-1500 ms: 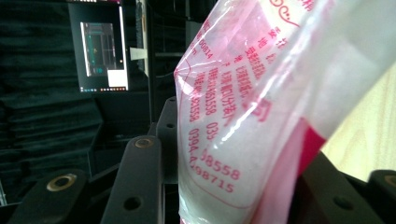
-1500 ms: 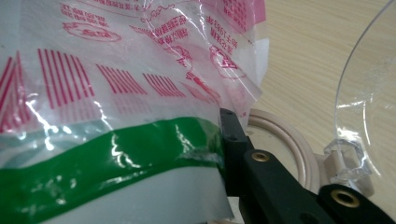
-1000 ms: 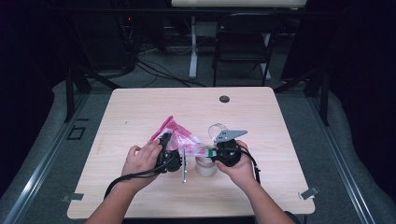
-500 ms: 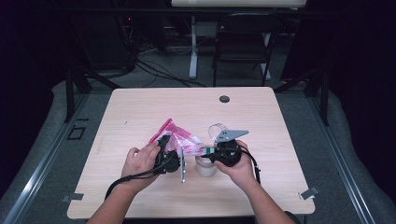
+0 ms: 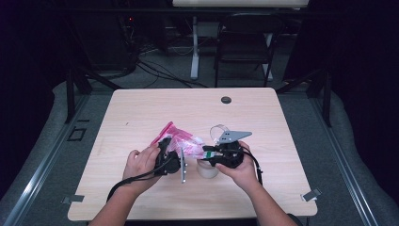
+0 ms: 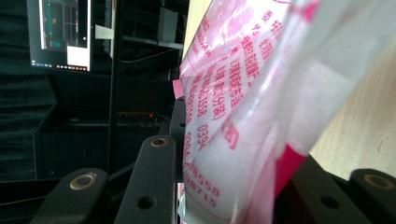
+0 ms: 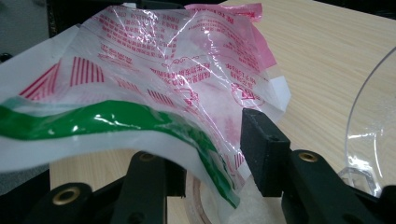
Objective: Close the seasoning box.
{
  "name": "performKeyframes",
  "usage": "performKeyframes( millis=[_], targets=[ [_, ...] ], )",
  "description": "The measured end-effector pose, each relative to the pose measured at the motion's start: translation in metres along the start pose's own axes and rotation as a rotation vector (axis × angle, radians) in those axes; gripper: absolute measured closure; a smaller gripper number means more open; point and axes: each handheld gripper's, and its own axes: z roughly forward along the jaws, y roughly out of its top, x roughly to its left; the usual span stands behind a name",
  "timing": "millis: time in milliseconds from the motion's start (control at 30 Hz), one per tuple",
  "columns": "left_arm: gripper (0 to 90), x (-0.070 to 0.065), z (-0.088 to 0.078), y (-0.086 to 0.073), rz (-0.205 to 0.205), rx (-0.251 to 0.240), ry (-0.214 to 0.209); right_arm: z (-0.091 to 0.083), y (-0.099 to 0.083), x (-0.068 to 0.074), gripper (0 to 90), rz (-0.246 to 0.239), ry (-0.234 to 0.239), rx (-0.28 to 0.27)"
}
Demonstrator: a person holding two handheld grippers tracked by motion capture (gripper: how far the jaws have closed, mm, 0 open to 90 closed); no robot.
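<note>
A pink-printed clear plastic bag (image 5: 181, 139) is held up over the wooden table (image 5: 141, 108) between the two hands. My left gripper (image 5: 165, 147) is shut on the bag (image 6: 243, 116), which bulges between its jaws (image 6: 233, 186). My right gripper (image 5: 205, 151) has just been opening its jaws. The bag's green-striped edge (image 7: 116, 116) still lies between them, and its right pad (image 7: 261, 144) stands off the film, so the right gripper (image 7: 205, 154) is open. Under it stands a pale cup (image 5: 207, 168).
A clear plastic lid (image 7: 373, 140) lies on the table just beyond the right gripper. A round dark grommet (image 5: 226, 100) sits near the far edge. A folding chair (image 5: 244, 42) and cables stand behind the table.
</note>
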Motion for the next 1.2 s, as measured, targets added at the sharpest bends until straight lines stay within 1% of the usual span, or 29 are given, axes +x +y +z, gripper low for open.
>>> performKeyframes(
  millis=[67, 133, 267, 300, 333, 367, 400, 433, 467, 500, 533, 567, 600, 633, 667, 700, 733, 767, 800, 833, 867, 900, 933, 967, 1067, 1100, 1133, 1167, 1200],
  targets=[
    [73.1, 0.0, 0.001, -0.002, -0.03, 0.0, -0.017, -0.001, 0.0, 0.0, 59.6, -0.001, -0.004, -0.006],
    [73.2, -0.001, 0.002, -0.003, -0.039, -0.005, -0.019, -0.002, 0.0, 0.0, 59.3, -0.002, -0.005, -0.004],
    [73.3, -0.002, 0.005, -0.006, -0.081, -0.009, -0.046, -0.002, -0.002, -0.001, 55.6, 0.011, -0.008, -0.014],
    [73.3, -0.004, 0.007, -0.008, -0.106, -0.014, -0.065, -0.003, -0.003, -0.001, 55.4, 0.012, -0.015, -0.011],
    [73.3, -0.004, 0.007, -0.008, -0.106, -0.014, -0.065, -0.003, -0.003, -0.001, 55.4, 0.012, -0.015, -0.011],
    [73.4, -0.006, 0.008, -0.01, -0.135, -0.018, -0.076, -0.004, -0.003, -0.002, 54.9, 0.011, -0.009, -0.014],
    [73.4, -0.006, 0.008, -0.01, -0.135, -0.018, -0.076, -0.004, -0.003, -0.001, 54.8, 0.013, -0.009, -0.015],
    [73.4, -0.007, 0.009, -0.011, -0.155, -0.022, -0.089, -0.005, -0.003, -0.001, 54.6, 0.012, -0.011, -0.015],
    [73.4, -0.007, 0.009, -0.011, -0.155, -0.022, -0.089, -0.005, -0.003, -0.001, 54.6, 0.012, -0.011, -0.015],
    [73.5, -0.008, 0.011, -0.013, -0.187, -0.032, -0.108, -0.006, -0.004, -0.001, 54.3, 0.01, -0.011, -0.021],
    [73.6, -0.008, 0.011, -0.013, -0.187, -0.032, -0.108, -0.006, -0.004, -0.001, 54.3, 0.01, -0.011, -0.021],
    [73.6, -0.009, 0.012, -0.014, -0.205, -0.031, -0.122, -0.007, -0.004, -0.001, 54.2, 0.008, -0.008, -0.021],
    [73.7, -0.009, 0.013, -0.015, -0.208, -0.032, -0.132, -0.008, -0.004, -0.001, 54.1, 0.006, -0.011, -0.026],
    [73.8, -0.01, 0.014, -0.017, -0.228, -0.027, -0.155, -0.009, -0.004, 0.0, 53.6, 0.001, -0.008, -0.032],
    [73.8, -0.01, 0.014, -0.017, -0.228, -0.027, -0.155, -0.009, -0.004, 0.0, 53.6, 0.001, -0.008, -0.032],
    [73.9, -0.011, 0.015, -0.018, -0.245, -0.031, -0.167, -0.01, -0.004, 0.001, 53.4, -0.001, -0.009, -0.034],
    [73.9, -0.014, 0.017, -0.019, -0.283, -0.049, -0.179, -0.01, -0.004, 0.001, 53.4, -0.001, -0.009, -0.034],
    [74.0, -0.014, 0.017, -0.02, -0.27, -0.035, -0.187, -0.011, -0.005, 0.001, 53.3, -0.004, -0.008, -0.038],
    [74.0, -0.015, 0.018, -0.021, -0.288, -0.041, -0.197, -0.011, -0.005, 0.001, 53.3, -0.004, -0.008, -0.038],
    [74.0, -0.018, 0.019, -0.022, -0.328, -0.06, -0.208, -0.011, -0.005, 0.001, 53.3, -0.003, -0.01, -0.04],
    [74.0, -0.019, 0.02, -0.023, -0.343, -0.064, -0.217, -0.011, -0.005, 0.001, 53.3, -0.003, -0.01, -0.04],
    [74.0, -0.021, 0.022, -0.025, -0.392, -0.076, -0.237, -0.012, -0.005, 0.001, 53.3, -0.003, -0.013, -0.042],
    [74.0, -0.021, 0.022, -0.025, -0.392, -0.076, -0.237, -0.012, -0.005, 0.001, 53.3, -0.003, -0.013, -0.042],
    [74.1, -0.023, 0.024, -0.026, -0.426, -0.086, -0.25, -0.012, -0.006, 0.0, 53.2, -0.003, -0.015, -0.044],
    [74.1, -0.028, 0.028, -0.029, -0.476, -0.093, -0.283, -0.013, -0.006, 0.0, 53.1, -0.001, -0.02, -0.049],
    [74.1, -0.028, 0.028, -0.029, -0.476, -0.093, -0.283, -0.013, -0.006, 0.0, 53.1, -0.002, -0.02, -0.049],
    [74.1, -0.029, 0.029, -0.03, -0.493, -0.094, -0.294, -0.013, -0.006, 0.0, 53.1, -0.002, -0.02, -0.049],
    [74.2, -0.031, 0.031, -0.033, -0.53, -0.095, -0.319, -0.014, -0.006, -0.001, 53.1, 0.0, -0.019, -0.053],
    [74.2, -0.031, 0.031, -0.033, -0.53, -0.095, -0.319, -0.014, -0.006, -0.001, 53.1, 0.0, -0.019, -0.053]
  ],
)
